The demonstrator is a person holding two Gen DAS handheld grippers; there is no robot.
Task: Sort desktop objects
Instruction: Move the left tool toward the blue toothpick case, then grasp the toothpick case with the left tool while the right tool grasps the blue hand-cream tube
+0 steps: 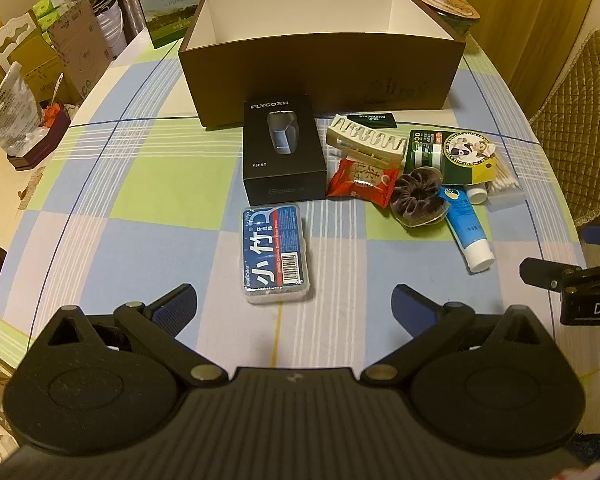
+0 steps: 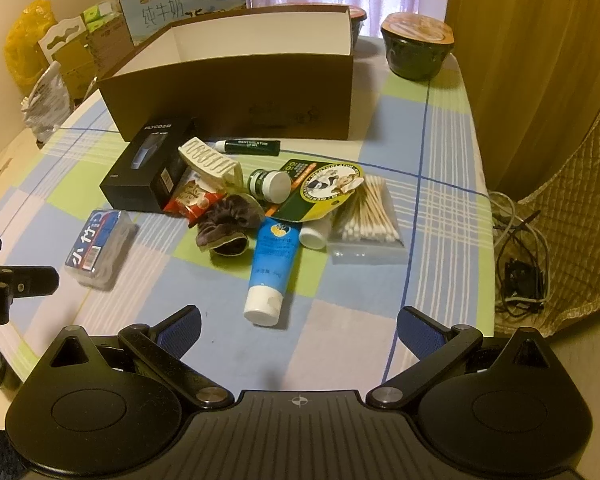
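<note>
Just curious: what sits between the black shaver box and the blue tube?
In the right wrist view, between the black shaver box and blue tube lie a red snack packet and a dark scrunchie.

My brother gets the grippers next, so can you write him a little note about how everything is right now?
Left gripper: open, empty, hovering just short of the clear plastic floss-pick case with the blue label.
Right gripper: open, empty, just short of the blue squeeze tube with a white cap.
The big brown cardboard box stands open at the back of the checked tablecloth; what shows of its inside looks empty.
In front of it: black shaver box, cream hair claw, red snack packet, purple scrunchie, cotton swabs.
Done: nothing sorted yet. Left: everything.
</note>
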